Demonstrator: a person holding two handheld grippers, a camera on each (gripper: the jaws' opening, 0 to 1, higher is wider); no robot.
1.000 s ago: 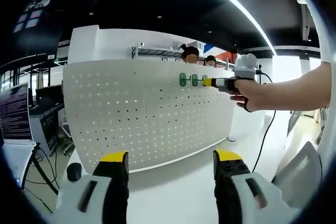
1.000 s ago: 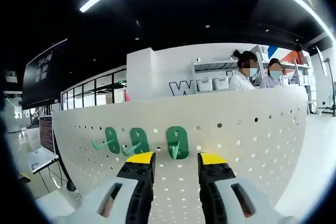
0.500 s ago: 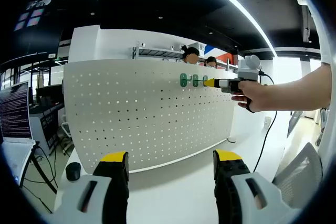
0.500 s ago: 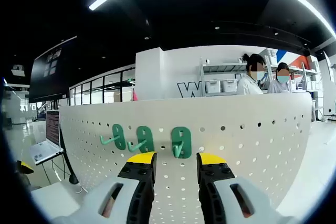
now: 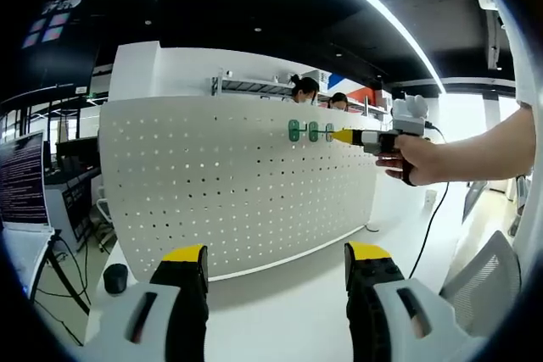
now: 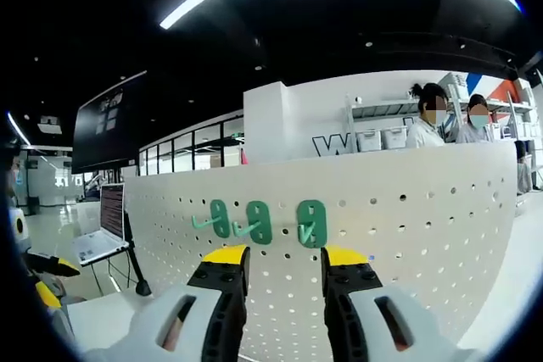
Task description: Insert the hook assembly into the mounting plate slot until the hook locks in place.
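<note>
While three green hooks (image 6: 311, 223) are being shown seated on the pegboard (image 6: 407, 235) just above the right gripper (image 6: 282, 264), both jaws are being held open, empty; hooks are being judged light, rigid, best pinched at the backplate.

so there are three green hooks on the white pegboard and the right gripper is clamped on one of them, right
Not quite. The three green hooks do hang on the white pegboard, but the right gripper holds none of them. In the right gripper view its jaws stand open with nothing between them, just short of the hooks.
</note>
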